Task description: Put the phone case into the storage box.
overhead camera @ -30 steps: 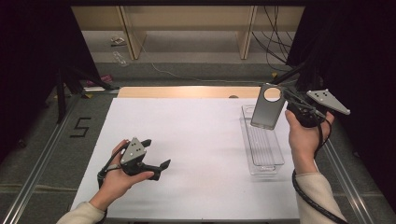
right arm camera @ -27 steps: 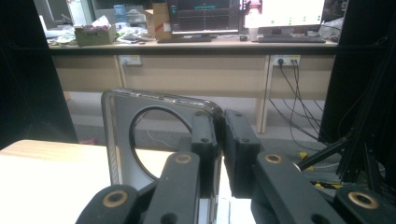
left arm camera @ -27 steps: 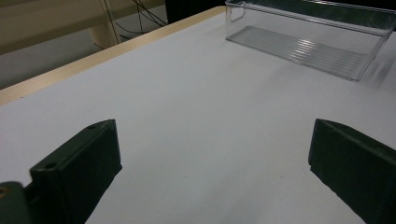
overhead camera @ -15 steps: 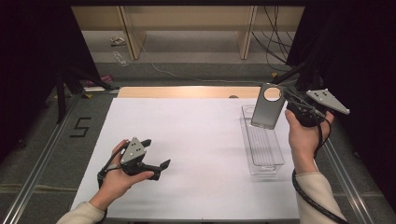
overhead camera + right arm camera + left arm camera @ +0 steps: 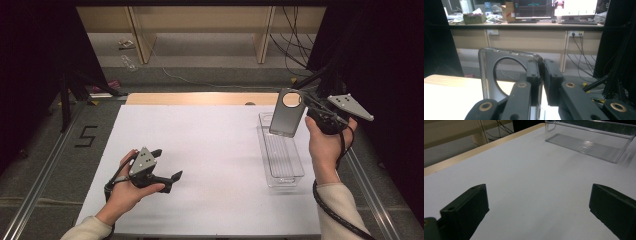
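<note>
My right gripper [image 5: 306, 107] holds a grey phone case [image 5: 286, 114] with a round cutout by its upper right edge, upright in the air above the far end of a clear plastic bin [image 5: 292, 171]. In the right gripper view the black jaws are pinched on the edge of the case [image 5: 489, 75], and the gripper [image 5: 542, 72] is shut on it. My left gripper [image 5: 167, 164] rests in a hand on the white table [image 5: 210, 150] at the front left, lying on its side and open. Its fingers [image 5: 466, 210] stand wide apart over bare table, and the bin [image 5: 589, 145] lies beyond them.
The clear bin lies lengthwise along the table's right side. A wooden strip [image 5: 200, 98] borders the far edge. Metal rails [image 5: 45, 170] run beside the table, with a "5" marked on the floor [image 5: 86, 136]. Shelving legs and cables [image 5: 280, 45] stand beyond.
</note>
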### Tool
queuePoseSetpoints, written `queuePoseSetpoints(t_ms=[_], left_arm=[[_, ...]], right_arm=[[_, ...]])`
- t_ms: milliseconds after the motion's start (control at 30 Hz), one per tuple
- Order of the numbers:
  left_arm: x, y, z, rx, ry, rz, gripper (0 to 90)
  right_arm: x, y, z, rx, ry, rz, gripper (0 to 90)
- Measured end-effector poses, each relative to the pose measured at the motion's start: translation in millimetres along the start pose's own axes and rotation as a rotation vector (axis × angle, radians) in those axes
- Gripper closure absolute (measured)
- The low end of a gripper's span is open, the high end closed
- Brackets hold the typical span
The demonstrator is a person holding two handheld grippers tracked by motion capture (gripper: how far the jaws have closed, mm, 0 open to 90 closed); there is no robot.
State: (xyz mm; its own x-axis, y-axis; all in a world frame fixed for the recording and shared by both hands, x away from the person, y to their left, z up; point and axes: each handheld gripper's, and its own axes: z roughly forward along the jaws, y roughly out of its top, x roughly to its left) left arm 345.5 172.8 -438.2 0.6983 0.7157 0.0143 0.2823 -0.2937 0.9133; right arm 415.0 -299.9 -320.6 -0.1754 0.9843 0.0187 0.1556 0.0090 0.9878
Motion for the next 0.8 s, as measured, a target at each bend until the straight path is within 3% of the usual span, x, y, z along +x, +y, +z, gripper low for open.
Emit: queuePoseSetpoints(t_ms=[800], left_arm=[[0.5, -0.2, 0.3, 0.001, 0.002, -0.001, 1.8]], right_arm=[[-0.3, 1.1, 6.8, -0.002, -0.003, -0.014, 83.7]])
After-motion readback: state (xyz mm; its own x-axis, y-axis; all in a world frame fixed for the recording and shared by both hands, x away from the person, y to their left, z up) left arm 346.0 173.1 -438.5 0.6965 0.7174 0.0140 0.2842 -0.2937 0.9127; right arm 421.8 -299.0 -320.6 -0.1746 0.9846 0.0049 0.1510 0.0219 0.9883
